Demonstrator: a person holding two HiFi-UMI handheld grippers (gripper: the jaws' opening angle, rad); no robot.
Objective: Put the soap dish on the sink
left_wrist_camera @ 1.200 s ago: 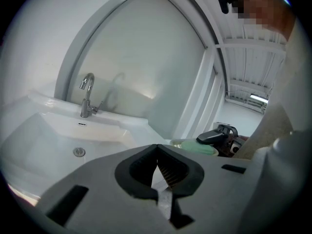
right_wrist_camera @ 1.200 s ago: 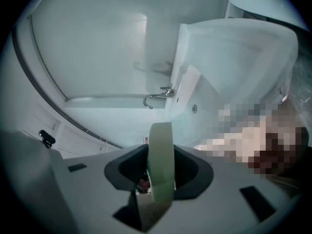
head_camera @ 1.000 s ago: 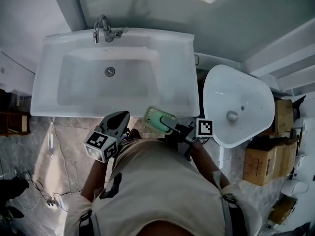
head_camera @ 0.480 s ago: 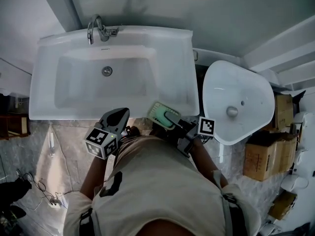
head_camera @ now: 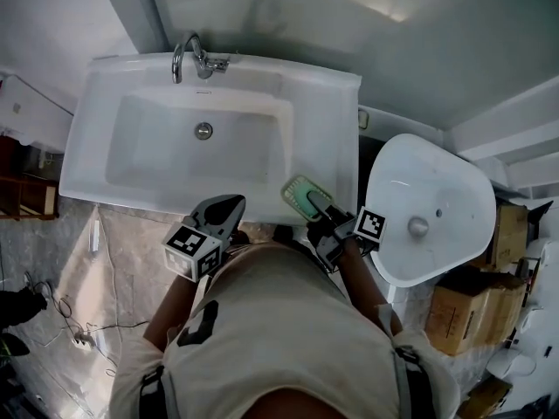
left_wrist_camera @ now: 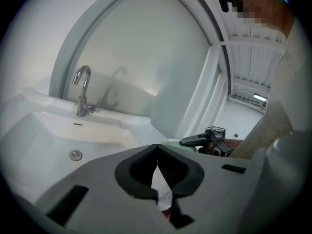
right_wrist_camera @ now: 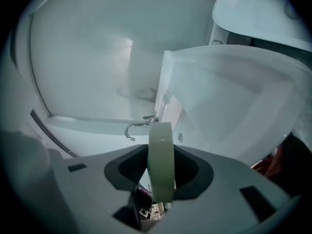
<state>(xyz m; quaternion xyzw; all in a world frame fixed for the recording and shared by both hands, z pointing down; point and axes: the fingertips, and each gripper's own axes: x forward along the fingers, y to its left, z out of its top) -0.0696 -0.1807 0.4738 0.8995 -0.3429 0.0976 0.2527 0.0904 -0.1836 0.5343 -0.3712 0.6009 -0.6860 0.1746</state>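
The pale green soap dish (head_camera: 302, 194) hangs over the front right corner of the white sink (head_camera: 327, 129), with my right gripper (head_camera: 313, 202) shut on it. In the right gripper view the dish (right_wrist_camera: 161, 160) stands edge-on between the pads, with the sink (right_wrist_camera: 229, 101) and its faucet (right_wrist_camera: 139, 126) ahead. My left gripper (head_camera: 232, 204) hovers at the sink's front edge, shut and with nothing in it. In the left gripper view its tips (left_wrist_camera: 157, 152) meet, and the basin (left_wrist_camera: 39, 126), the faucet (left_wrist_camera: 83, 94) and the right gripper (left_wrist_camera: 202, 139) with the dish (left_wrist_camera: 176, 143) show beyond.
A second white basin (head_camera: 428, 199) lies on the floor right of the sink. Cardboard boxes (head_camera: 463, 308) are stacked behind it at the right. Cables (head_camera: 79, 334) trail over the tiled floor at the left. The drain (head_camera: 203, 131) sits mid-basin.
The right gripper has carried the soap dish forward from in front of the sink to over its front right corner. The left gripper has come slightly closer to the sink's front edge.
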